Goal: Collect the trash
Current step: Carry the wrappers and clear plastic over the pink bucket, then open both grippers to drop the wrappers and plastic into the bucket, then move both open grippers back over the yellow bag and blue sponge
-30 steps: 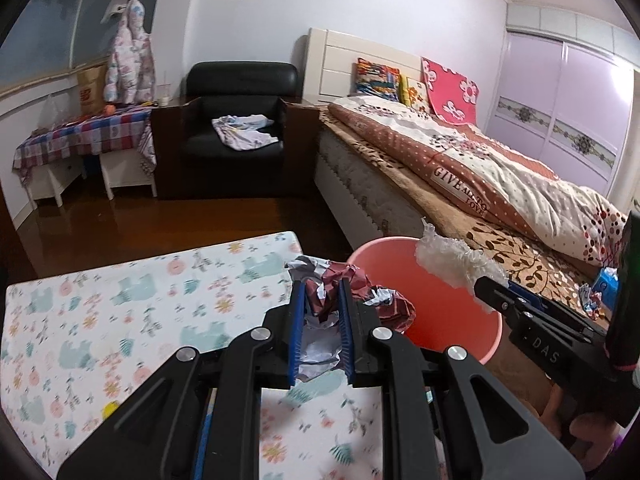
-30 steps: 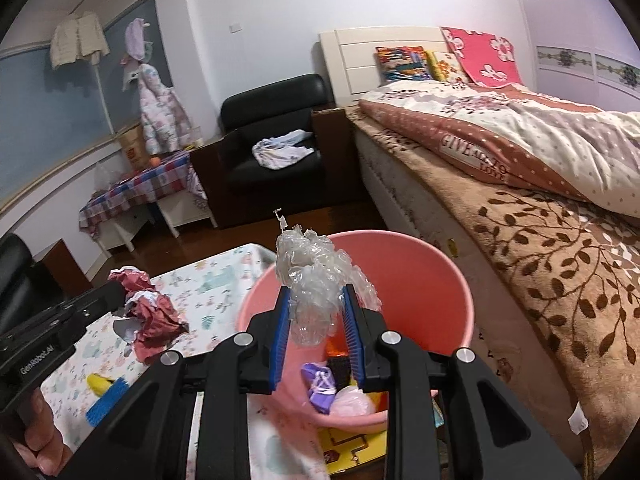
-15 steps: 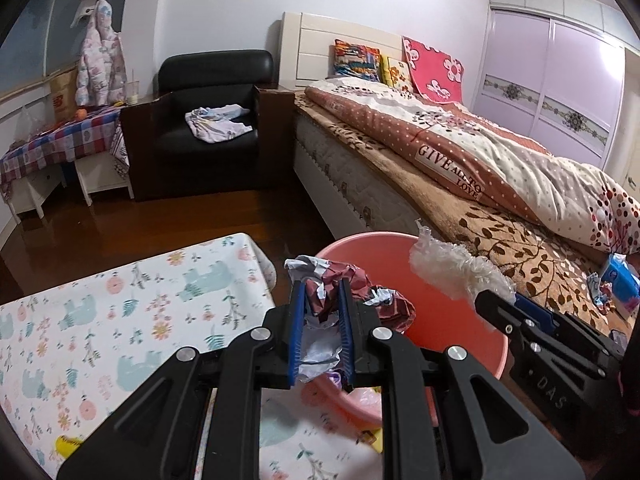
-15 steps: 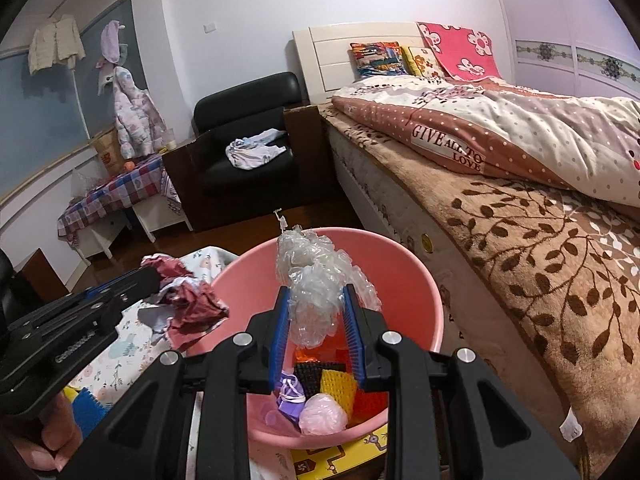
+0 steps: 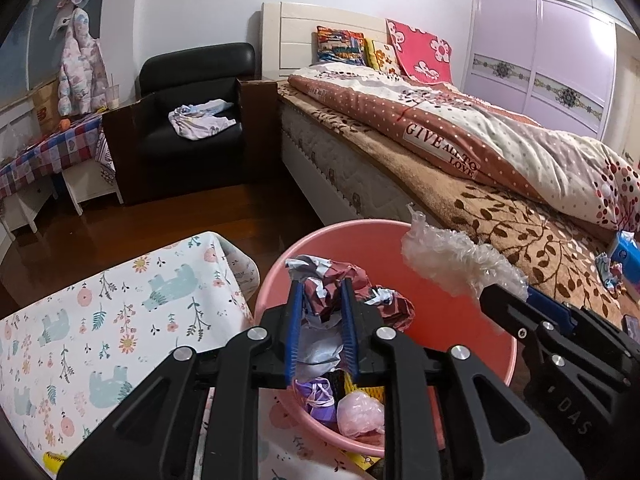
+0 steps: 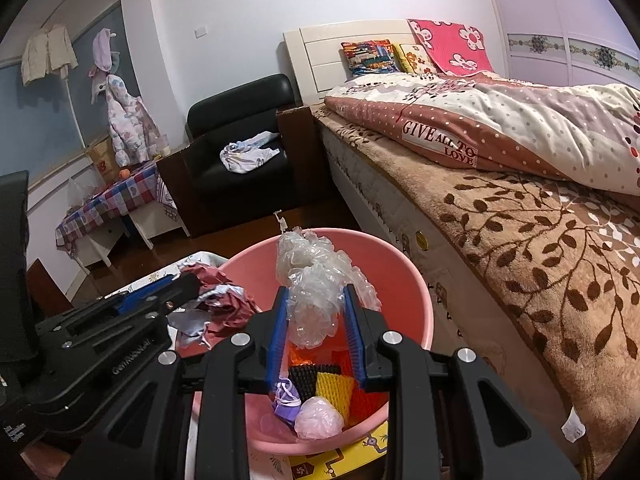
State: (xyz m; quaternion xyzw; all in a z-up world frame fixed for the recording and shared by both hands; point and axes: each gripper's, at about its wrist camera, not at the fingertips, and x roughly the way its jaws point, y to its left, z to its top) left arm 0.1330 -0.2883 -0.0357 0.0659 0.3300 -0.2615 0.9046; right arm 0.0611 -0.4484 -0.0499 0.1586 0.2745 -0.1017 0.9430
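A pink bucket [image 5: 360, 228] stands between the floral-cloth table and the bed, with a purple mask [image 6: 286, 396], a pink bag [image 6: 320, 422] and foam netting inside. My left gripper [image 5: 322, 288] hangs over the bucket's left side with crumpled red-and-white paper [image 5: 384, 304] between its blue pads. Its jaws are opening, and the pads still touch the paper. My right gripper [image 6: 316, 292] is shut on a wad of clear plastic wrap [image 6: 308, 276] above the bucket's middle. Each gripper also shows in the other's view: right gripper [image 5: 492, 296], left gripper [image 6: 188, 284].
The bed [image 6: 540, 240] with its brown leaf blanket runs along the right, close to the bucket. The table with the floral cloth [image 5: 100, 320] is at the left. A black armchair [image 5: 192, 92] and dark wooden floor lie behind. A blue packet [image 5: 624, 252] rests on the bed.
My left gripper has carried the crumpled paper rightward from over the table to above the bucket. My right gripper has sunk a little toward the bucket with the plastic wrap.
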